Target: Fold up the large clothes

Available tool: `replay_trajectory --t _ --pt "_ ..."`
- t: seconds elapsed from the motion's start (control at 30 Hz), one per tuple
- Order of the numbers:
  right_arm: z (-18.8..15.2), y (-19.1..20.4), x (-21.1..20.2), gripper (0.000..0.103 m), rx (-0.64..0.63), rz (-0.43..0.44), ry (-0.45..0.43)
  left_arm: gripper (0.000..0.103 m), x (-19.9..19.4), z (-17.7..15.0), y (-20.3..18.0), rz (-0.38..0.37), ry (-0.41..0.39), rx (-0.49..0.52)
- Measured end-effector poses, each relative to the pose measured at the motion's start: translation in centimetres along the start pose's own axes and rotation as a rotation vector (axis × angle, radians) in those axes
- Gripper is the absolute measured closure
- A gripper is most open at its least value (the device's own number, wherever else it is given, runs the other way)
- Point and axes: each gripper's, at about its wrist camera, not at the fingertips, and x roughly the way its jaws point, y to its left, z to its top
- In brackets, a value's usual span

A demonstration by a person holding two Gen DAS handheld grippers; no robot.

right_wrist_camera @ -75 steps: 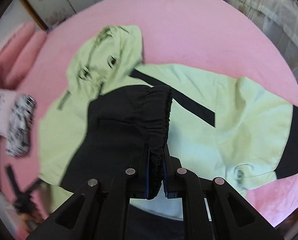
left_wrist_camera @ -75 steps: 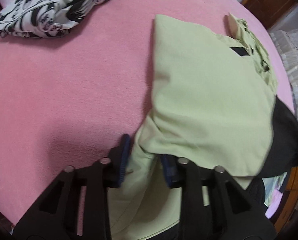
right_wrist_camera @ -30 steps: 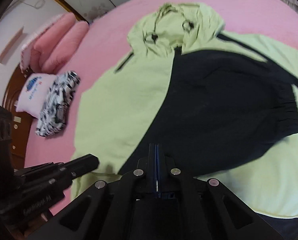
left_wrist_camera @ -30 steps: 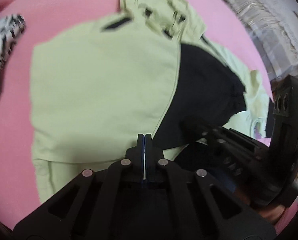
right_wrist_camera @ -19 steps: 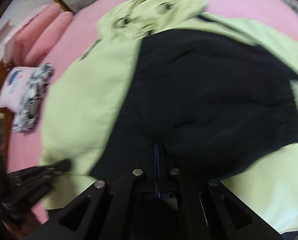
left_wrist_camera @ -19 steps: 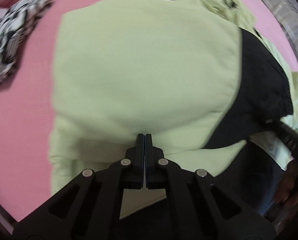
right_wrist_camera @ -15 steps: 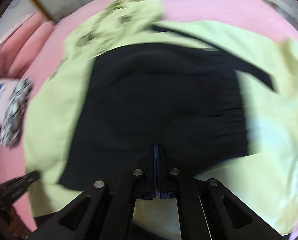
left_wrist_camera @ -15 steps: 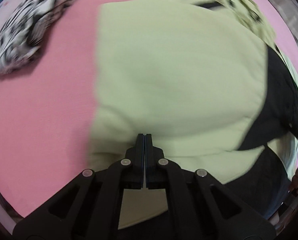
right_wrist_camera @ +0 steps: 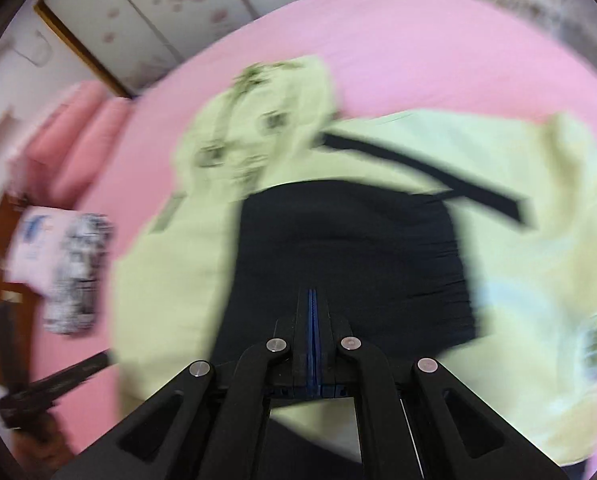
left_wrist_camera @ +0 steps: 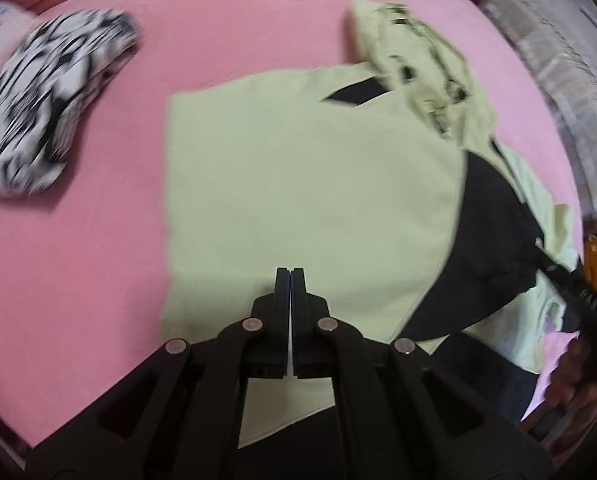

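Smooth pale-green hooded jacket (left_wrist_camera: 306,184), black sleeve (right_wrist_camera: 346,256) folded across, on fuzzy pink bed (left_wrist_camera: 98,272). Left gripper (left_wrist_camera: 289,276) and right gripper (right_wrist_camera: 313,296) fingers together, empty. Only the right view shows flowered wardrobe doors (right_wrist_camera: 170,12).

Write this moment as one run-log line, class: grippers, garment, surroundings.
left gripper: shut, empty | right gripper: shut, empty | green-and-black jacket: both sleeves folded in, on pink bed | patterned folded garment: aside
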Motion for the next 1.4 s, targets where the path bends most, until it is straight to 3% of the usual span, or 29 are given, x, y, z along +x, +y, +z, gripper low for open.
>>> replay_trajectory --t 0.03,0.1,0.23,0.43,0.67,0.83,1.0,1.1,1.2,1.4 --pt "-0.1 1.2 1.0 0.103 -0.009 0.059 0.01 0.103 0.5 0.8 -0.6 -0.019 -0.002 0.008" --pt "-0.1 3.4 3.5 0.103 -0.037 0.098 0.04 0.103 1.9 2.4 -1.6 -0.038 -0.02 0.011" --pt "0.2 7.0 9.2 0.103 -0.066 0.087 0.089 0.103 6.0 5.4 -1.8 -0.039 0.019 -0.046" --pt "2.5 7.0 14.1 0.103 -0.084 0.081 0.106 0.103 9.5 7.0 -1.3 -0.068 -0.002 -0.06" --pt "4.4 4.3 12.7 0.103 -0.076 0.076 0.039 0.103 9.7 10.1 -0.2 -0.005 -0.074 0.005" --pt "4.6 2.0 11.2 0.103 -0.049 0.142 0.012 0.103 9.5 12.1 3.1 0.019 -0.12 -0.07" --pt "4.7 -1.0 9.6 0.103 -0.025 0.051 -0.032 0.103 9.7 13.0 7.2 0.152 -0.139 -0.12" --pt "4.8 -3.7 8.7 0.103 0.012 0.003 -0.048 0.103 9.9 13.2 9.5 0.118 -0.154 -0.155" --pt "5.2 -6.2 7.9 0.103 0.033 -0.163 -0.034 0.103 10.3 13.4 11.3 0.092 -0.154 -0.207" --pt "5.5 -7.5 6.3 0.103 0.076 -0.244 -0.06 0.103 10.1 14.2 13.0 0.206 -0.167 -0.244"
